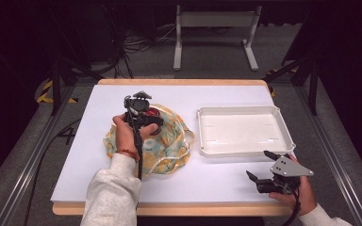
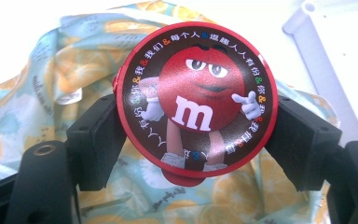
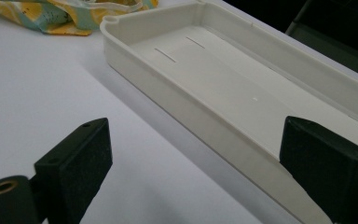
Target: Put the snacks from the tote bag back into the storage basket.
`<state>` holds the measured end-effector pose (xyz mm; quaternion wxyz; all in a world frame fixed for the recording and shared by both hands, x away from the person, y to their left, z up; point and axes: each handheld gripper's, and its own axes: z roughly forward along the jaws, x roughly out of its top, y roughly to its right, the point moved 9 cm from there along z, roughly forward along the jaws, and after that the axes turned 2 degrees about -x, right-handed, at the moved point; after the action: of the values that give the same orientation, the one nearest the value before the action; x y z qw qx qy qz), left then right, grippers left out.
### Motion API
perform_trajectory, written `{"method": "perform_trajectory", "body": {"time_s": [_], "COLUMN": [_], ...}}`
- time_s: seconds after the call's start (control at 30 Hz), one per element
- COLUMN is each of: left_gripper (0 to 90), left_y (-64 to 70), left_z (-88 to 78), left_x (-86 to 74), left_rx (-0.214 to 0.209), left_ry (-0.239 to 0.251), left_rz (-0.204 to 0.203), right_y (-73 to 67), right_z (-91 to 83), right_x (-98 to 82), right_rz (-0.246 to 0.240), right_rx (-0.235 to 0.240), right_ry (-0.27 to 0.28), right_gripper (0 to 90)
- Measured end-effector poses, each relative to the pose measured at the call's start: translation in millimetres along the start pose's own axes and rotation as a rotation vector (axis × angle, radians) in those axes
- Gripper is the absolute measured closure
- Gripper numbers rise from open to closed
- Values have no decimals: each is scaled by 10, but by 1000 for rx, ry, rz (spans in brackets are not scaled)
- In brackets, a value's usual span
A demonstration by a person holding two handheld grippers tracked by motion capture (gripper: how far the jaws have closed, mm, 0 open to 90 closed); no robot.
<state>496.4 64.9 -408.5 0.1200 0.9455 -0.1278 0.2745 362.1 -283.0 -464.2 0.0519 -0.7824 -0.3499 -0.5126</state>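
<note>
A white table top [image 1: 99, 155] on a wooden base stands in a dark room, with cables and a grey stand on the floor behind it.

High view: the left gripper [image 1: 152, 121] is held over a citrus-print drawstring bag [image 1: 169, 150] lying left of centre. An empty white tray [image 1: 243, 130] sits to the right of the bag, apart from it. The right gripper [image 1: 260, 165] hovers near the table's front right corner, just in front of the tray, its jaws apart and holding nothing.

Left gripper view: the jaws are clamped on opposite edges of a round red-rimmed tin [image 2: 196, 99], held above the bag [image 2: 37, 107]. The lid bears the red M&M's character with a white "m", ringed by small Chinese characters and ampersands too fine to read with confidence.

Right gripper view: the jaws stand wide apart, with the tray [image 3: 177, 107] ahead and a corner of the bag [image 3: 51, 16] beyond.

Risk assessment: the grip bears only on the tin's curved rim, so a tilt or slackened squeeze could let it slip or rotate out. The bag's cord [image 1: 169, 162] could snag if the tin is lifted further.
</note>
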Motion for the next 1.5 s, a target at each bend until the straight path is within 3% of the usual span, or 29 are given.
{"method": "perform_trajectory", "body": {"time_s": [0.2,0.27,0.57,1.03,1.3,1.5], "left_gripper": [251,251,251,251,251,251], "left_y": [202,293,562,953,1221,1339], "left_z": [-11,-8,12,186,354,421], "left_x": [88,120,188,260,274,277], "left_rx": [8,-17,-41,-67,-79,-90], "left_ry": [-5,-2,-14,-48,-75,-85], "left_rz": [38,44,84,125,149,161], "right_y": [7,4,8,21,14,1], "right_z": [-3,-2,-27,-103,-145,-133], "right_x": [2,4,-2,-33,1,3], "right_rz": [3,1,7,15,10,4], "right_rx": [-2,-2,-8,-30,-39,-32], "right_ry": [1,1,2,2,29,26], "right_gripper": [99,99,100,101,103,103]}}
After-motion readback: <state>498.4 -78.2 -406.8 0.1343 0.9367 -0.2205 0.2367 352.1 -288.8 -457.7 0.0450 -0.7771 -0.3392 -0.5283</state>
